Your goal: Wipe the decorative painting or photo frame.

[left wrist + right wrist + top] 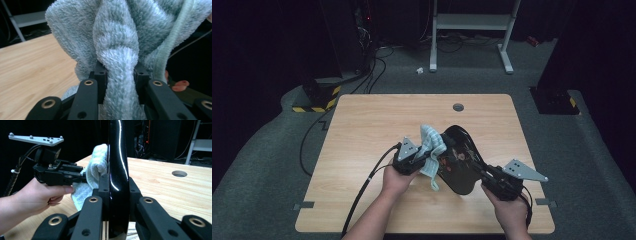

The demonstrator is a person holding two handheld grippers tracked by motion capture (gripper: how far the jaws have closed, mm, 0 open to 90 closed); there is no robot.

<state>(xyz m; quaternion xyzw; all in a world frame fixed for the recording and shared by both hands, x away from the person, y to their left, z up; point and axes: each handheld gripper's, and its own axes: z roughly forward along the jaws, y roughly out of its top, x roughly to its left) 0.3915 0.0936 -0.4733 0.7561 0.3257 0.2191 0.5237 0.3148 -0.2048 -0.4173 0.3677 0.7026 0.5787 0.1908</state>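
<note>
In the high view, the left gripper (424,159) was clamped on a pale blue-green towel (431,145), pressing it against the face of a glossy black tray (460,162) with a flower pattern. The tray stood tilted above the wooden worktop (362,130), nearer the front edge than the back and a little right of centre. The right gripper (488,176) gripped the tray's near right rim. A round grommet hole (458,107) sat near the worktop's back edge.

In the left gripper view, a twisted fold of the towel (120,65) was pinched tight between the two black jaws, with the worktop (32,65) at the left.

In the right gripper view, the jaws were shut on the tray's thin edge (118,177), which rose upright between them. Beyond it, the left gripper (83,176) held the towel (96,167) against the tray's left face.
</note>
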